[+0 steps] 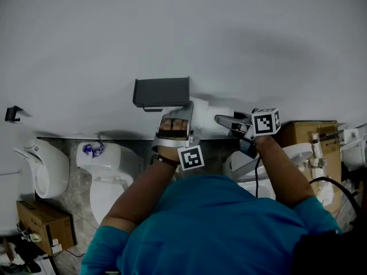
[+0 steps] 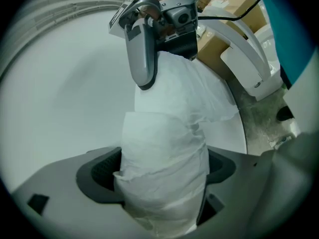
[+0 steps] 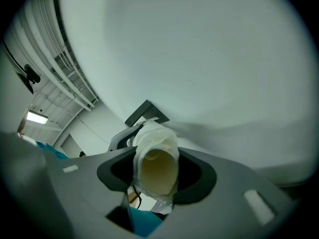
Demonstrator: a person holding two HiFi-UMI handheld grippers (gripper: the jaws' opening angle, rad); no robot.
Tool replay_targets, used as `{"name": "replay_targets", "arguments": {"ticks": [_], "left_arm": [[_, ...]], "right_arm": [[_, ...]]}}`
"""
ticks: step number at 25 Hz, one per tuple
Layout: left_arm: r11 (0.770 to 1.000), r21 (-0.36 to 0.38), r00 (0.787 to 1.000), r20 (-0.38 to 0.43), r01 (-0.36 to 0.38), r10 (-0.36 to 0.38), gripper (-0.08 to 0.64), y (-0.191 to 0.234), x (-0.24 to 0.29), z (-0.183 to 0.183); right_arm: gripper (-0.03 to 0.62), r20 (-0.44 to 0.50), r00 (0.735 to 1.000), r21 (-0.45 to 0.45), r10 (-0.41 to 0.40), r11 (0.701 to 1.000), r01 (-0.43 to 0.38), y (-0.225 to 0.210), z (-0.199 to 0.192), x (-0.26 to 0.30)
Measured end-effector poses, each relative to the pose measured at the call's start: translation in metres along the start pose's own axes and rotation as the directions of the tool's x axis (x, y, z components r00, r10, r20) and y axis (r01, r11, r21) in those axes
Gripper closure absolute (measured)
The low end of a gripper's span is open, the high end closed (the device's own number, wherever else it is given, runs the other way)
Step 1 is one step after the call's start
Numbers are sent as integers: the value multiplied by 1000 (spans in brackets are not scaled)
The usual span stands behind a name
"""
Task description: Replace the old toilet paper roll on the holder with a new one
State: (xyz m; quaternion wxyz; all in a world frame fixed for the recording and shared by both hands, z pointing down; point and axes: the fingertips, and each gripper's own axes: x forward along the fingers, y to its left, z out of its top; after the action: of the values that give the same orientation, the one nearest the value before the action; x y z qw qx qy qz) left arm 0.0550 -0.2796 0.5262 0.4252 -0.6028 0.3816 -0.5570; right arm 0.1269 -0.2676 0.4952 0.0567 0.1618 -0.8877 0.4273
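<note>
white paper roll (image 1: 204, 118), ends hidden in left hand-held gripper (image 2: 162, 173) and right hand-held gripper (image 3: 157, 169), both clenched on it

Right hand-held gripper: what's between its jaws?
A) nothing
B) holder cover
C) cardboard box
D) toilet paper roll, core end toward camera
D: the right gripper view shows the toilet paper roll, tan core opening visible, pinched in the jaws of the right hand-held gripper.

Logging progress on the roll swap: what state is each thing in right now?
toilet paper roll: crumpled, cardboard core showing, held between both tools.
left tool: shut on toilet paper roll.
right tool: shut on its end.
holder: on wall, roll beside it.
</note>
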Motion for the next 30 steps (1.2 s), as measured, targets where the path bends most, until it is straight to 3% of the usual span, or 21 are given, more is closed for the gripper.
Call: {"name": "replay_targets", "arguments": {"ticks": [9, 15, 23, 30], "left_arm": [[999, -49, 1000, -10, 21, -21, 95, -5, -1, -24], [995, -94, 999, -33, 40, -43, 98, -12, -4, -37], [989, -127, 991, -119, -74, 59, 98, 8, -6, -97], [987, -133, 990, -125, -86, 69, 98, 8, -9, -112]], "right_arm": [[397, -1, 1000, -6, -20, 1000, 20, 6, 3, 19], [397, 58, 997, 3, -52, 999, 52, 1, 3, -12], [397, 80, 995, 4, -64, 998, 64, 9, 5, -22], [397, 98, 994, -30, -46, 998, 49, 21, 12, -29]]}}
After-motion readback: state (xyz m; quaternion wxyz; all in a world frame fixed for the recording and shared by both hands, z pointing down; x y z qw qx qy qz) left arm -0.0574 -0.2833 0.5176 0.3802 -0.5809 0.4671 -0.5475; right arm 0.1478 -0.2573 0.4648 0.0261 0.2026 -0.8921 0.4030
